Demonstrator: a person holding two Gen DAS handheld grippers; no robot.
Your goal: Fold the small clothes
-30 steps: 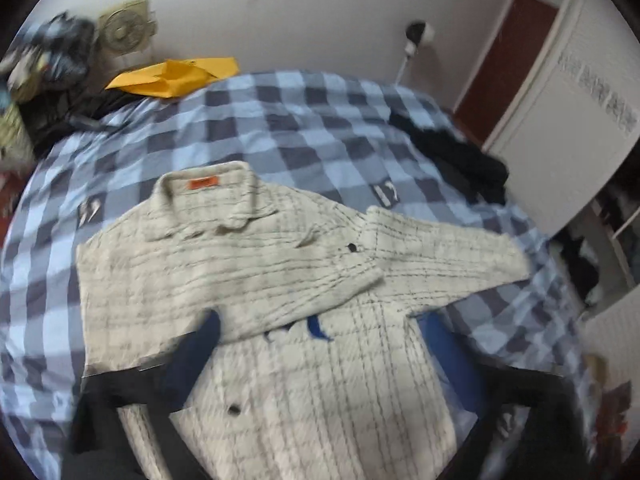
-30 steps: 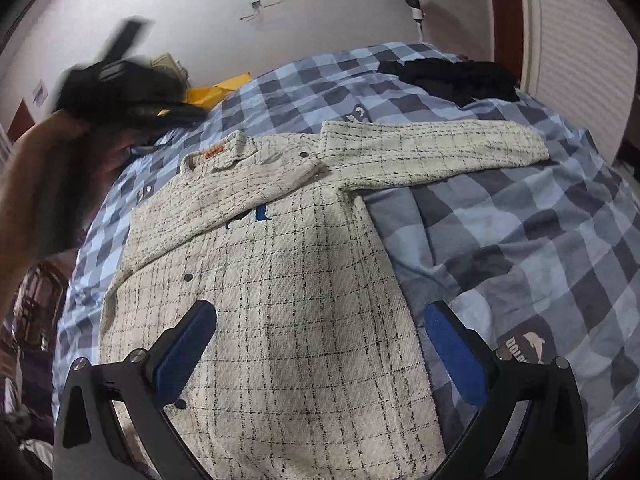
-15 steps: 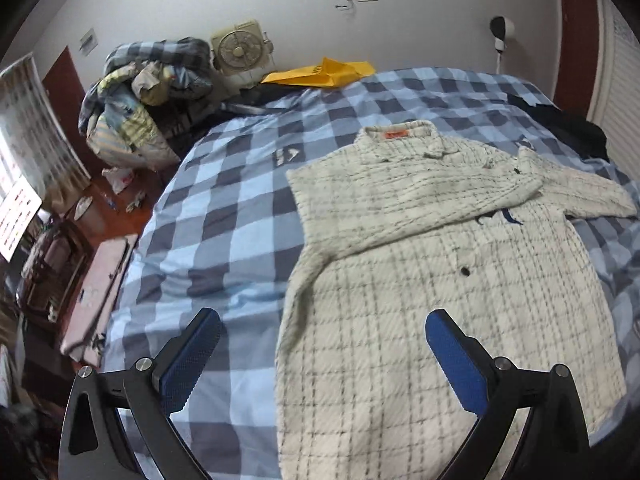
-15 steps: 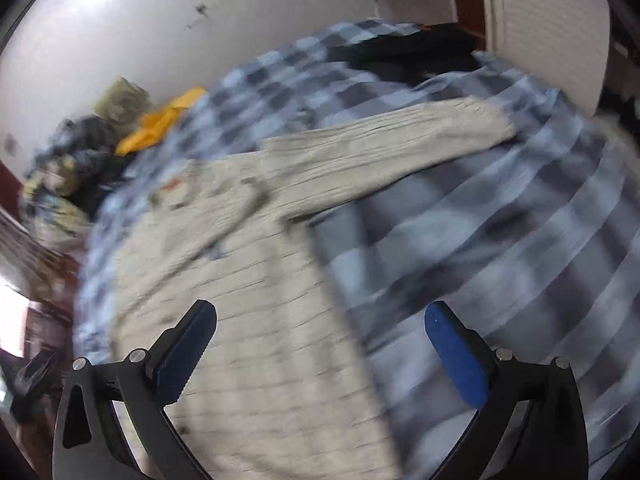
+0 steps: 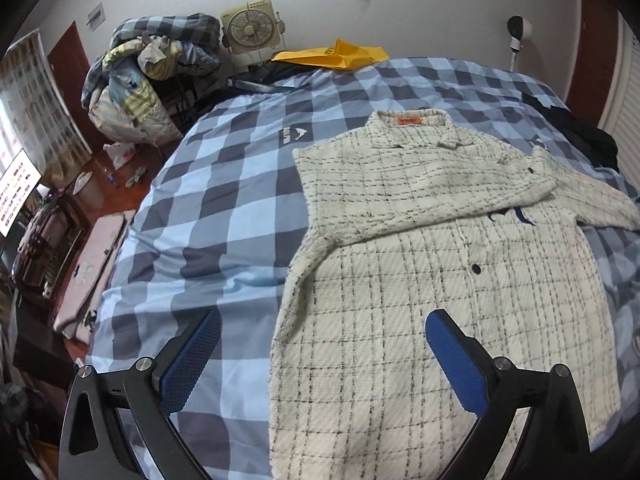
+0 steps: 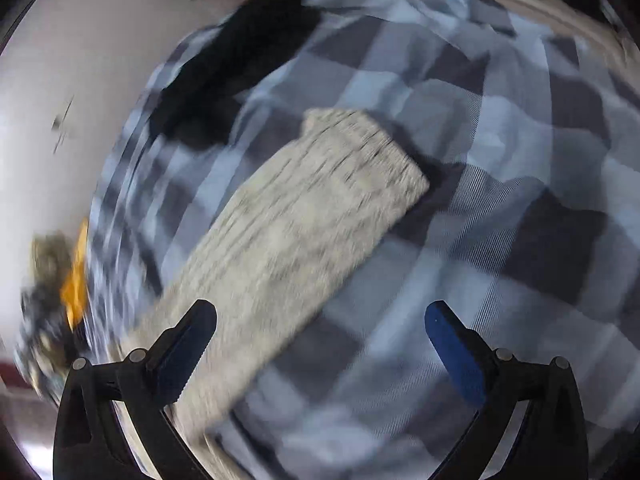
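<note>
1. One garment in play: a cream plaid shirt (image 5: 420,280) lying flat on the blue checked bedspread (image 5: 224,200), collar toward the far wall; one orange neck label (image 5: 409,120) visible.
2. One sleeve (image 5: 432,204) is folded across the chest; the other sleeve (image 6: 304,216) lies stretched out over the bedspread (image 6: 520,200) in the right wrist view, cuff toward the far side.
3. Two dark buttons countable on the shirt in the left wrist view: one button (image 5: 475,268) on the placket, another (image 5: 531,171) near the folded sleeve's end.
4. Left gripper (image 5: 320,354): jaws spread wide, nothing between them; hovering over the shirt's near left edge, one blue pad (image 5: 192,356) over the bedspread, the other over the fabric.
5. Right gripper (image 6: 320,350): jaws also spread wide, holding nothing; above the outstretched sleeve; frame heavily motion-blurred, contact cannot be judged.
6. Clutter, one each: box fan (image 5: 250,32); yellow bag (image 5: 340,58); heap of bedding (image 5: 152,72) left of the fan; black garment (image 5: 580,136) at the bed's right edge, also seen as black garment (image 6: 236,68).
</note>
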